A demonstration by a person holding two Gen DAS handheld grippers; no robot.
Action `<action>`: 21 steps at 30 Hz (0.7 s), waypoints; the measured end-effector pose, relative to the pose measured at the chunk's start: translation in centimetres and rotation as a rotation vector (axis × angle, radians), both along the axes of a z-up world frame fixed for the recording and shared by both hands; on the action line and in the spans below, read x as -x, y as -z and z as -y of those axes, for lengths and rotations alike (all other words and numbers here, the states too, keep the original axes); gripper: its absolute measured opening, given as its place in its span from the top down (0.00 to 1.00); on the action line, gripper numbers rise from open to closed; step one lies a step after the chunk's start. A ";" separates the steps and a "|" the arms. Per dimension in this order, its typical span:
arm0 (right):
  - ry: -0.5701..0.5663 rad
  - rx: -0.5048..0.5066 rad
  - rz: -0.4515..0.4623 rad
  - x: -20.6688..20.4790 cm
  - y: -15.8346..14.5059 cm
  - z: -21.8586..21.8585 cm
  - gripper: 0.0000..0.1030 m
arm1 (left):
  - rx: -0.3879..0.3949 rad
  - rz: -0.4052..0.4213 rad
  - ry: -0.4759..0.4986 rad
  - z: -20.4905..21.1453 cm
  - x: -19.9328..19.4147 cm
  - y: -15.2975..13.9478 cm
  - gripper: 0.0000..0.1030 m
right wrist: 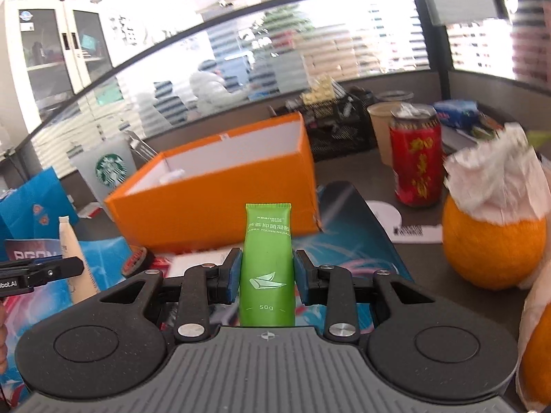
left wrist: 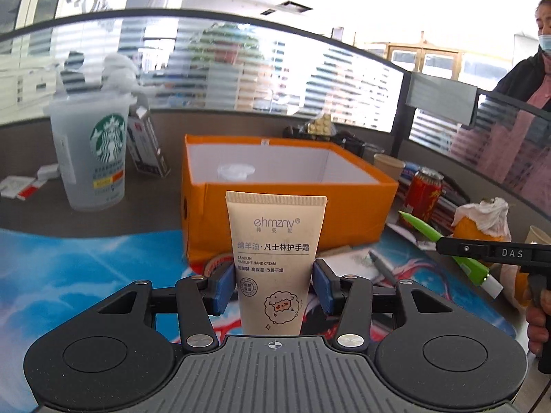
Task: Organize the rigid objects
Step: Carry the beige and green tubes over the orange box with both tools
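Note:
My left gripper (left wrist: 274, 287) is shut on a beige hand cream tube (left wrist: 275, 251), held upright with its crimped end up, in front of the open orange box (left wrist: 358, 203). My right gripper (right wrist: 267, 275) is shut on a green gel tube (right wrist: 268, 261), also crimped end up, with the orange box (right wrist: 220, 203) just beyond it. The left wrist view shows the green tube (left wrist: 451, 251) slanting in the right gripper at the right edge. In the right wrist view, the beige tube (right wrist: 72, 261) appears at the left. A round white lid (left wrist: 236, 172) lies inside the box.
A Starbucks cup (left wrist: 91, 151) stands left of the box. A red can (right wrist: 415, 158), a paper cup (right wrist: 380, 130) and an orange under crumpled tissue (right wrist: 492, 241) sit to the right. A tape roll (right wrist: 137, 261) and papers lie on the blue mat (left wrist: 69, 275). A person (left wrist: 527, 79) stands at the far right.

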State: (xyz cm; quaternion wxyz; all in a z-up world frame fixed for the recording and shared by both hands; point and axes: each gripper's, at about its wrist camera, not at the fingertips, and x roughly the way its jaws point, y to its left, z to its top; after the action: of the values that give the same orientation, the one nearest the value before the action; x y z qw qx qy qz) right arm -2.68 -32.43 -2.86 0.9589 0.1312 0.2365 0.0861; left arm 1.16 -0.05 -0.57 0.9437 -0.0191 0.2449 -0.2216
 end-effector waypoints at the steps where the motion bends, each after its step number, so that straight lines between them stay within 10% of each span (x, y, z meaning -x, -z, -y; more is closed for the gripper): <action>1: -0.007 -0.004 0.008 -0.1 -0.3 -0.1 0.71 | 0.003 0.008 0.003 0.0 -0.1 -0.5 0.55; 21: -0.124 -0.111 0.118 -10.1 -6.9 -1.3 0.71 | 0.043 0.031 0.031 3.5 -9.4 -7.9 0.55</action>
State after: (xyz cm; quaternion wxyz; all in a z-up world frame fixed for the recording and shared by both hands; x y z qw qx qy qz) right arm 7.39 -31.12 4.08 0.9552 0.1637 0.1823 0.1658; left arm 10.54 -3.50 7.37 0.9431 -0.0323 0.2259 -0.2418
